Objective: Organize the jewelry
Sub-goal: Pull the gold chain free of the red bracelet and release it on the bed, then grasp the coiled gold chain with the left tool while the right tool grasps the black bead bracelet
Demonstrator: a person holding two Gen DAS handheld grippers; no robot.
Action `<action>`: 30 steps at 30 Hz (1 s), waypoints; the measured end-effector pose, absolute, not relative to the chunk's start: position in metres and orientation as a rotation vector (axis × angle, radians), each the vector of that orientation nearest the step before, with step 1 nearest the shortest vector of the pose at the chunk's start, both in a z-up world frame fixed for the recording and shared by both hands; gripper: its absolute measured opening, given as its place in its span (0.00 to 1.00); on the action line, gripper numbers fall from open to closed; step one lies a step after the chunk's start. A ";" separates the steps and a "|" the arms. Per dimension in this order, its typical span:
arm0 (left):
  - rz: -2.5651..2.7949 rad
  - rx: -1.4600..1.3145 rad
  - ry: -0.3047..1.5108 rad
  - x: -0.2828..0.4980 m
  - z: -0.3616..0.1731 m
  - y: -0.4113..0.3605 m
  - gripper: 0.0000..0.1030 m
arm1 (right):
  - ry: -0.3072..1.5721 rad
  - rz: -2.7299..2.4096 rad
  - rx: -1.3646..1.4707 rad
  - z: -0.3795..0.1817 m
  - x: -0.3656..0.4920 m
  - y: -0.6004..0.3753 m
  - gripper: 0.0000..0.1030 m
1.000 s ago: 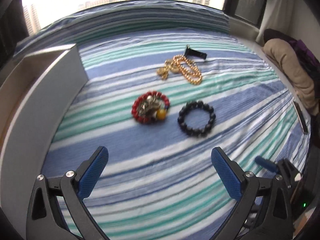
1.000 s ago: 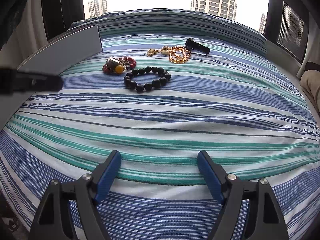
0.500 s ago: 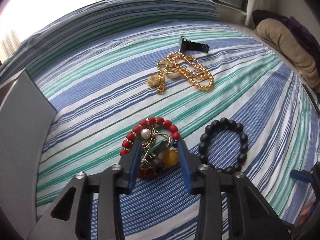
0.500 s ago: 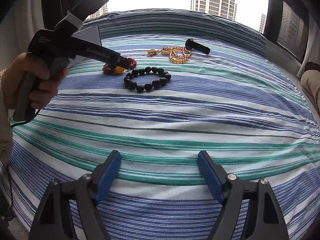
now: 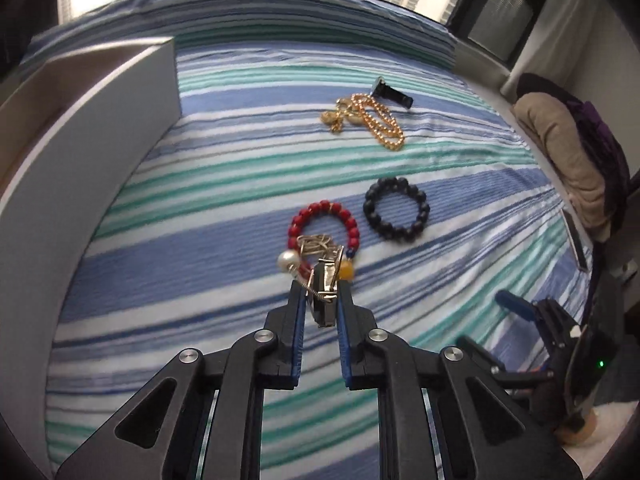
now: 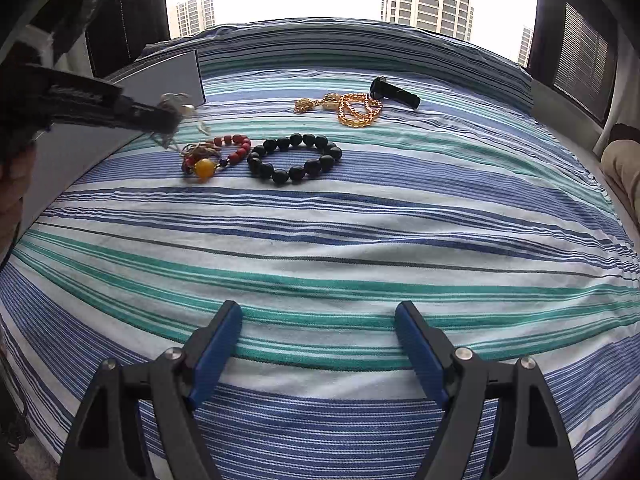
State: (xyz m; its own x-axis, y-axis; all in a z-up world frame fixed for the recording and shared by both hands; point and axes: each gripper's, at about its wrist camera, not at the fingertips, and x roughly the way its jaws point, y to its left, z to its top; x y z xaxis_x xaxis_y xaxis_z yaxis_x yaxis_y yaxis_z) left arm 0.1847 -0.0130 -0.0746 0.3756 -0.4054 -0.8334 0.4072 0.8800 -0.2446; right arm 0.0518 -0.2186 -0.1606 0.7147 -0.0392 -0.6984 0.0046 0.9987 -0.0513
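My left gripper [image 5: 320,286] is shut on a silver metal jewelry piece [image 5: 322,300] with a white pearl [image 5: 289,260], held above the striped bedspread. From the right wrist view the left gripper [image 6: 170,118] holds it in the air above the red bead bracelet [image 6: 232,148]. The red bead bracelet [image 5: 324,220] with a yellow bead [image 5: 346,270] lies just beyond. A black bead bracelet [image 5: 396,210] lies to its right. A gold chain [image 5: 376,120] lies farther back. My right gripper [image 6: 318,332] is open and empty near the bed's front edge.
A white open box [image 5: 80,152] stands at the left of the bed, also in the right wrist view [image 6: 176,76]. A black cylinder [image 5: 394,96] lies behind the gold chain. Pillows and clothes [image 5: 568,152] sit at the right. The right gripper [image 5: 532,312] shows at lower right.
My left gripper closed on the silver piece and lifted it off the red bracelet, drawing back toward the box. The right gripper has not moved.
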 end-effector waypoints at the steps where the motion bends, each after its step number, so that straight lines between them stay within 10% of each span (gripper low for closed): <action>1: -0.499 -0.017 1.082 0.176 -0.078 0.000 0.13 | 0.774 -0.024 -0.047 -0.161 0.052 -0.218 0.79; 8: -0.321 -0.111 1.132 0.147 -0.100 0.072 0.14 | 0.774 -0.025 -0.047 -0.161 0.052 -0.219 0.79; 16: -0.315 -0.153 1.068 0.142 -0.091 0.085 0.67 | 0.774 -0.025 -0.048 -0.161 0.052 -0.218 0.79; 30: -0.375 0.135 1.042 0.154 -0.115 0.014 0.70 | 0.789 -0.020 -0.045 -0.160 0.053 -0.219 0.79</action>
